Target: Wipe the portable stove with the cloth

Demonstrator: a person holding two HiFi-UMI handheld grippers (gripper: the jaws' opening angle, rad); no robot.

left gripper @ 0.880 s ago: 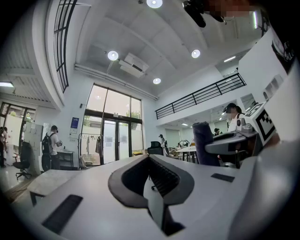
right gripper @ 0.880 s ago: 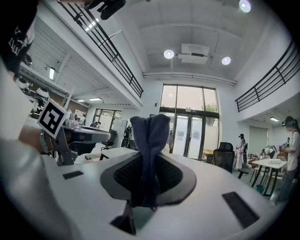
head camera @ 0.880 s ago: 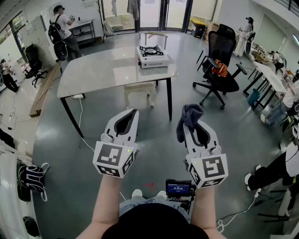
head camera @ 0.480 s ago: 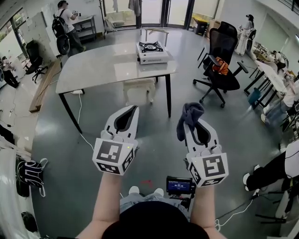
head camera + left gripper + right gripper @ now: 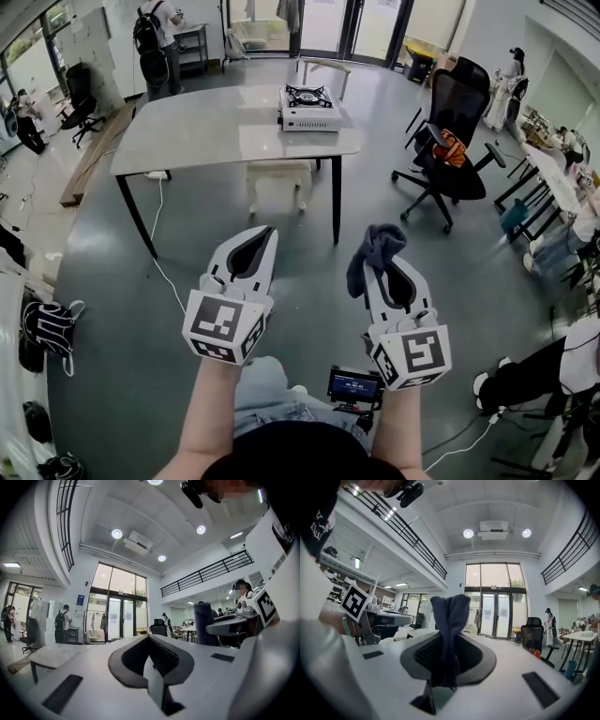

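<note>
The portable stove [image 5: 308, 106] stands on the counter [image 5: 197, 145], and well short of it our right gripper [image 5: 379, 266] clenches the cloth [image 5: 375, 246] in its fingers, bunched upright ready for wiping, while our left gripper [image 5: 262, 234] keeps its fingers pressed together on nothing.

A grey polished floor [image 5: 122, 394] spreads below the fingers [image 5: 267, 258]. Ahead of the fingers stands a pale-topped table [image 5: 206, 141] on dark legs, a pale stool [image 5: 278, 178] beneath it. To the right of the fingers sits a black office chair [image 5: 459, 103]. Far beyond them, glass doors [image 5: 323, 19] let in daylight; round ceiling lights [image 5: 468, 533] and a railed mezzanine [image 5: 408, 531] show overhead.
</note>
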